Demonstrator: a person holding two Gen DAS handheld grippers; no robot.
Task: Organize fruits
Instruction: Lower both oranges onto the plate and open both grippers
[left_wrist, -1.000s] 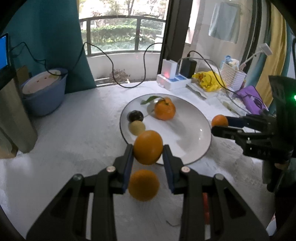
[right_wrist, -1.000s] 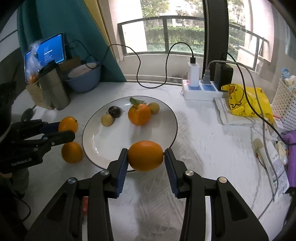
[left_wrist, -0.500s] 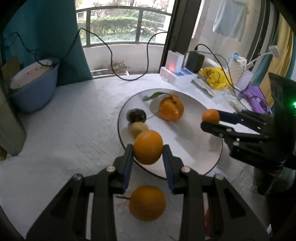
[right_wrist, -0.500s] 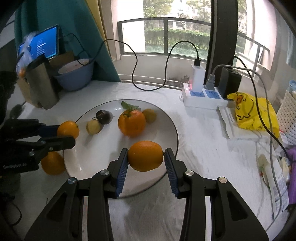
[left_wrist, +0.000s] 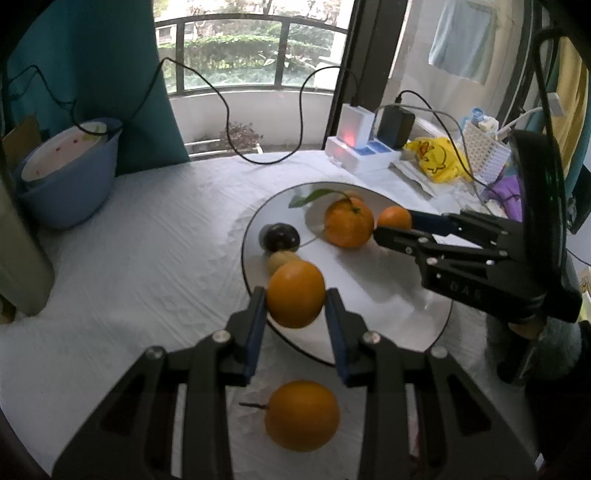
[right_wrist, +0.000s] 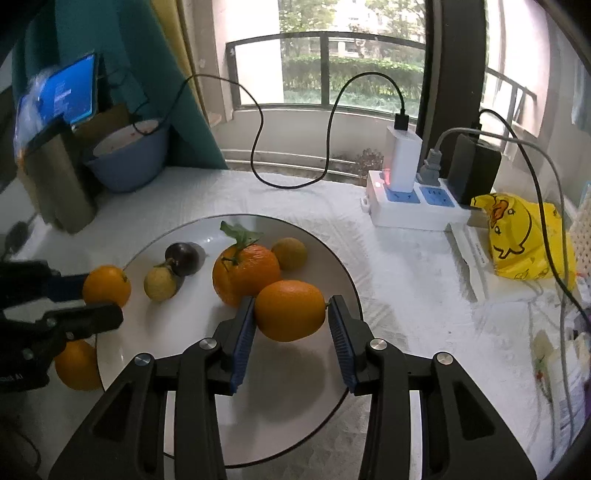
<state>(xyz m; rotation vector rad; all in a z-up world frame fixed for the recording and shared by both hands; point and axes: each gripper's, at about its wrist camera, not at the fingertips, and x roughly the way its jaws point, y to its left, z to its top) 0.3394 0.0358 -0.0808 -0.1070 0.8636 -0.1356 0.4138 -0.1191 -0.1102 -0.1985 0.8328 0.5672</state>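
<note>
My left gripper (left_wrist: 295, 308) is shut on an orange (left_wrist: 295, 293), held above the near rim of the white plate (left_wrist: 424, 325). A second orange (left_wrist: 301, 415) lies on the cloth below it, off the plate. My right gripper (right_wrist: 291, 314) is shut on another orange (right_wrist: 290, 310), low over the plate (right_wrist: 295, 391) and close to the leafy orange (right_wrist: 245, 275). On the plate also lie a dark fruit (right_wrist: 183, 258), a pale yellow fruit (right_wrist: 160, 282) and a small yellowish fruit (right_wrist: 290, 253). The left gripper (right_wrist: 105, 295) shows at the plate's left edge.
A blue basin (left_wrist: 66, 177) stands at the back left beside a metal box (right_wrist: 59, 181). A power strip (right_wrist: 410, 206) with chargers and trailing cables sits at the back right, with a yellow bag (right_wrist: 524, 236) and a white basket (left_wrist: 484, 155) further right.
Both grippers have moved forward over the plate, each with its orange. The right one has come in close to the leafy orange; the loose orange now lies behind the left fingers.
</note>
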